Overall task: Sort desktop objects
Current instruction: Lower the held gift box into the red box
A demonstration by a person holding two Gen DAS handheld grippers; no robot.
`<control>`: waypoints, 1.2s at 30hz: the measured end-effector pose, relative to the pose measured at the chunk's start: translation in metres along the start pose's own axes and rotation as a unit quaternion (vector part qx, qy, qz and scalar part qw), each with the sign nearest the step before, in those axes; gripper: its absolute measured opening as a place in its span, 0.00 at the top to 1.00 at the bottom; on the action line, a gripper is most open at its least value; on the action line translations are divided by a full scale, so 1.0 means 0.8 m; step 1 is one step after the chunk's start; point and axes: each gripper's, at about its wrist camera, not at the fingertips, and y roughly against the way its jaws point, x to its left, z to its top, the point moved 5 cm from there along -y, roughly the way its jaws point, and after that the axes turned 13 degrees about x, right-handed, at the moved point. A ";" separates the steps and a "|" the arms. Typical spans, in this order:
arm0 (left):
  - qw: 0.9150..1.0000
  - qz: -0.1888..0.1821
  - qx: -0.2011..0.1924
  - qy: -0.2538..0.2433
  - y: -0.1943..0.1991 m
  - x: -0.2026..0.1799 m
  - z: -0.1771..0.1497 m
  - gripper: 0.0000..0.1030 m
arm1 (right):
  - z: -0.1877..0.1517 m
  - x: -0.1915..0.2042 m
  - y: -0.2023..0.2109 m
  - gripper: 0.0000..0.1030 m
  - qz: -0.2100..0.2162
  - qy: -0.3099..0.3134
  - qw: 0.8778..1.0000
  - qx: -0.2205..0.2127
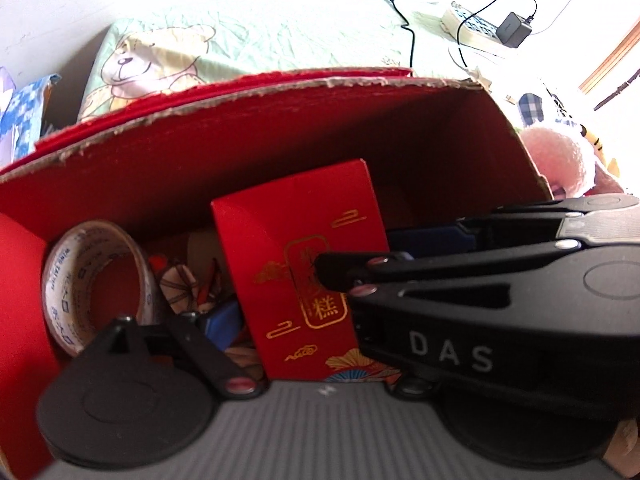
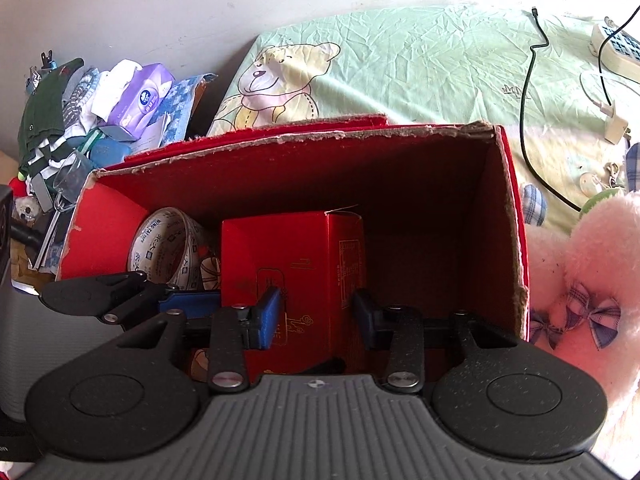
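Note:
A small red carton with gold print (image 1: 296, 264) (image 2: 296, 276) stands upright inside a big red cardboard box (image 1: 240, 136) (image 2: 304, 148). My right gripper (image 2: 318, 316) reaches into the box; its blue pads (image 2: 270, 314) sit either side of the carton's lower part, touching or nearly so. In the left wrist view the right gripper's black body (image 1: 480, 300) crosses in from the right in front of the carton. My left gripper (image 1: 304, 356) is low at the box's near side; only its left finger (image 1: 200, 340) shows clearly. A tape roll (image 1: 96, 280) (image 2: 168, 248) lies at the box's left.
Small items lie on the box floor beside the tape. The box rests on a green bear-print sheet (image 2: 420, 64). A pile of clothes and tissue packs (image 2: 104, 108) is at the left, a pink plush toy (image 2: 580, 280) at the right, a power strip with cables (image 2: 616, 52) behind.

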 end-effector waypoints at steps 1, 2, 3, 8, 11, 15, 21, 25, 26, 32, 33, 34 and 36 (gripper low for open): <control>1.000 -0.002 0.002 0.002 -0.001 0.001 0.000 0.16 | 0.000 0.000 0.000 0.58 0.000 0.000 1.000 -0.001; 1.000 -0.003 0.003 0.004 -0.001 0.002 0.000 0.16 | 0.000 0.000 0.000 0.58 0.000 0.001 1.000 -0.001; 1.000 -0.002 0.002 0.005 -0.001 0.002 0.000 0.16 | 0.001 0.000 0.000 0.58 0.000 0.001 1.000 0.000; 1.000 0.002 0.003 0.006 -0.001 0.004 0.001 0.16 | 0.000 0.000 -0.002 0.58 0.003 0.006 1.000 -0.014; 1.000 0.002 -0.004 0.006 0.001 0.004 0.002 0.12 | 0.000 0.001 0.000 0.58 -0.001 0.004 1.000 -0.018; 1.000 0.006 -0.010 0.009 0.002 0.004 0.004 0.10 | 0.000 -0.001 0.008 0.57 -0.003 0.009 1.000 -0.022; 1.000 0.011 -0.011 0.006 0.002 0.005 0.003 0.09 | 0.000 0.000 0.006 0.58 -0.005 0.007 1.000 -0.019; 1.000 0.011 -0.012 0.006 0.002 0.005 0.002 0.08 | -0.003 -0.001 0.012 0.57 0.002 -0.002 1.000 -0.016; 1.000 0.009 -0.012 0.007 0.001 0.006 0.002 0.08 | -0.004 -0.001 0.013 0.56 0.006 -0.006 1.000 -0.015; 1.000 0.008 -0.014 0.005 0.003 0.004 0.002 0.08 | -0.007 0.003 0.026 0.51 0.007 -0.009 0.999 -0.035; 1.000 0.007 -0.015 0.001 0.003 0.003 0.001 0.08 | -0.007 0.004 0.029 0.51 0.003 -0.008 0.999 -0.046; 1.000 0.006 -0.017 -0.004 0.004 0.002 0.001 0.08 | -0.006 0.004 0.033 0.51 0.001 -0.008 0.998 -0.056; 1.000 0.011 -0.024 -0.014 0.006 -0.002 0.001 0.08 | -0.003 0.003 0.040 0.51 0.002 -0.010 0.997 -0.082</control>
